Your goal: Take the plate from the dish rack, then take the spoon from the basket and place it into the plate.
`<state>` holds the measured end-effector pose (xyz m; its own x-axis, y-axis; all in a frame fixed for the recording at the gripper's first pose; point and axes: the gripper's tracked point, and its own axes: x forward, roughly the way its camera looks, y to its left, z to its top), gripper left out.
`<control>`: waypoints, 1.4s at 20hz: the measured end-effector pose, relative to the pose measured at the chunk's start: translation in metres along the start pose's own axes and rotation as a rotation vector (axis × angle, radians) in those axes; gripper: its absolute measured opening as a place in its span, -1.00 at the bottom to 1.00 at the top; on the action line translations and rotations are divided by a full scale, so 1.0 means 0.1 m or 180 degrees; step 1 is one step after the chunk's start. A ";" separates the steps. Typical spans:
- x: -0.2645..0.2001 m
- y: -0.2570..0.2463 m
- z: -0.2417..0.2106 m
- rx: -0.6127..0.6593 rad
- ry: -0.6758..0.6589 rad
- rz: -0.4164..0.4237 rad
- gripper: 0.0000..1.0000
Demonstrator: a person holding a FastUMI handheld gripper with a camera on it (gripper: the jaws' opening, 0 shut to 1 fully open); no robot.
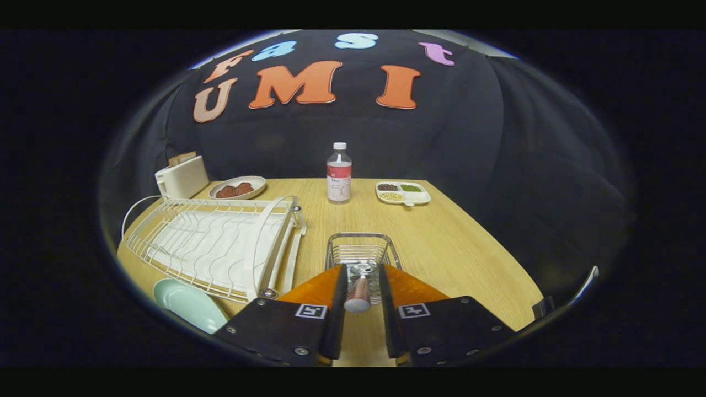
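Note:
A spoon (358, 292) with a reddish handle sits between my gripper's (363, 268) fingers, its handle end pointing back at the camera. Its metal part spans the narrow gap at the fingertips, and both fingers appear to press on it. The gripper is over the near end of the small wire basket (361, 248), which stands on the wooden table just ahead of the fingers. A pale green plate (187, 303) lies flat on the table left of the left finger, in front of the white dish rack (215, 242). The rack holds no dishes.
Beyond the basket a water bottle (338, 173) stands upright. A divided white tray (402, 193) with beans lies right of it. At the back left are a plate of reddish food (238, 187) and a white toaster (182, 176). The table's right edge (496, 242) runs diagonally.

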<state>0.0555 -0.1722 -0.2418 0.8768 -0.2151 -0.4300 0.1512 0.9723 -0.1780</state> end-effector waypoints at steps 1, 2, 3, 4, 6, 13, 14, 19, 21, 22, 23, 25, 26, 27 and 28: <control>0.01 -0.01 0.02 0.0020 -0.0020 -0.0003 -0.58; 0.01 0.00 0.03 0.0052 -0.0004 0.0020 -0.65; 0.01 0.01 0.05 0.0102 0.0023 0.0043 -0.67; 0.00 0.00 0.07 0.0132 0.0025 0.0034 -0.70; -0.05 -0.07 0.21 0.0128 -0.0069 -0.0033 -0.73; -0.51 -0.02 0.65 0.0131 -0.0266 -0.0018 -0.73; -0.60 0.01 0.74 0.0121 -0.0311 -0.0020 -0.73; -1.05 0.27 1.04 0.0131 -0.0528 0.0082 -0.74; -1.20 0.43 1.13 0.0113 -0.0604 0.0177 -0.73; -1.27 0.54 1.16 0.0104 -0.0627 0.0251 -0.73; -1.34 0.66 1.16 0.0100 -0.0638 0.0324 -0.74; -1.46 0.91 1.14 0.0102 -0.0630 0.0511 -0.74; -1.51 1.05 1.15 0.0094 -0.0638 0.0627 -0.74; -1.55 1.19 1.13 0.0058 -0.0649 0.0728 -0.74; -1.59 1.31 1.10 -0.0004 -0.0649 0.0816 -0.73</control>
<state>-0.0144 -0.0004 -0.0994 0.9596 0.0596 -0.2750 -0.0869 0.9923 -0.0881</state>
